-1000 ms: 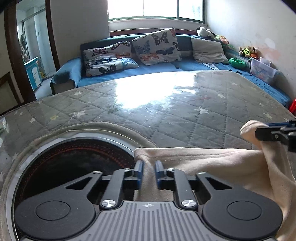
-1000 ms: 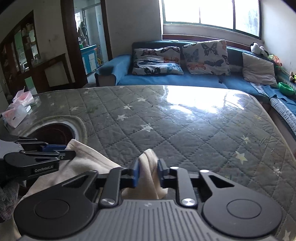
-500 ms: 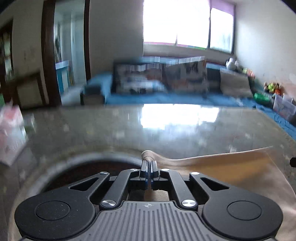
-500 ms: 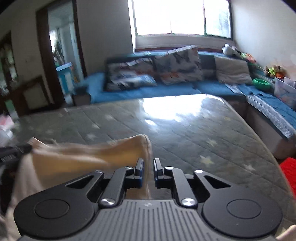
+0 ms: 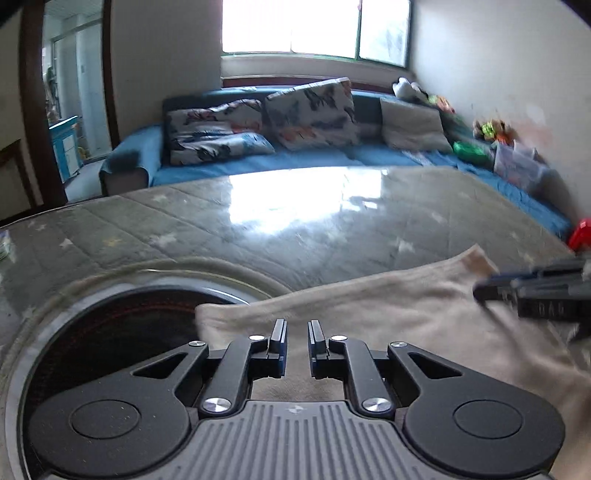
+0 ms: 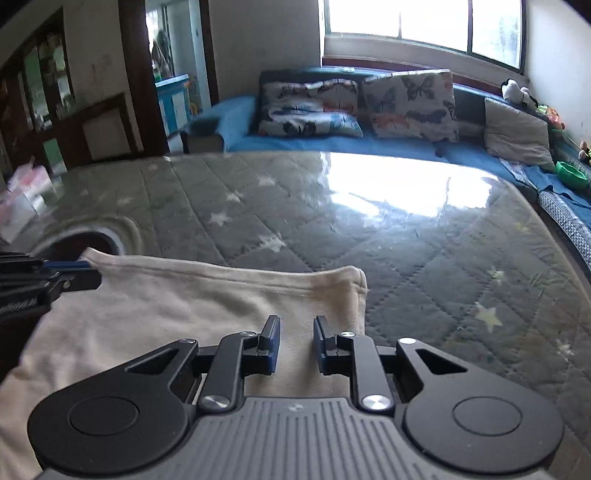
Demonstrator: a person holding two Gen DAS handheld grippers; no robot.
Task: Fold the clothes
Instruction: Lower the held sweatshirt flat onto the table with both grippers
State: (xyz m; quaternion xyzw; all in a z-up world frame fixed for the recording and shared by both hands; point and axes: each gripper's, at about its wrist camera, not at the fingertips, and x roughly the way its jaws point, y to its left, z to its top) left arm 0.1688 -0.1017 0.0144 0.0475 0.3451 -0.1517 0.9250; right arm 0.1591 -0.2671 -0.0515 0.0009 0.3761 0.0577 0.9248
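Cream cloth garment lies spread flat on the near part of a quilted grey table cover printed with pale stars, its folded top edge running left to right. Right corner of that edge shows a stitched hem, seen in the right wrist view. Left corner overlaps the rim of a round dark recess set into the table, seen in the left wrist view.

Left gripper: jaws apart by a narrow gap, blue pads showing, nothing between them; cloth lies underneath the fingers. Right gripper: same, jaws parted a little, empty, poised over the cloth near its right corner. Each gripper shows in the other's view at the frame edge, just beside the garment's top edge; whether it touches the fabric there cannot be told, as the left wrist view is blurred on that side.

Beyond the table: blue sofa along the wall, with butterfly-print cushions and a plain grey cushion. Bright window above the sofa, glare reflected on the table cover. Green bowl at the sofa's right end. Pink-and-white packets at the table's far left edge, blurred.
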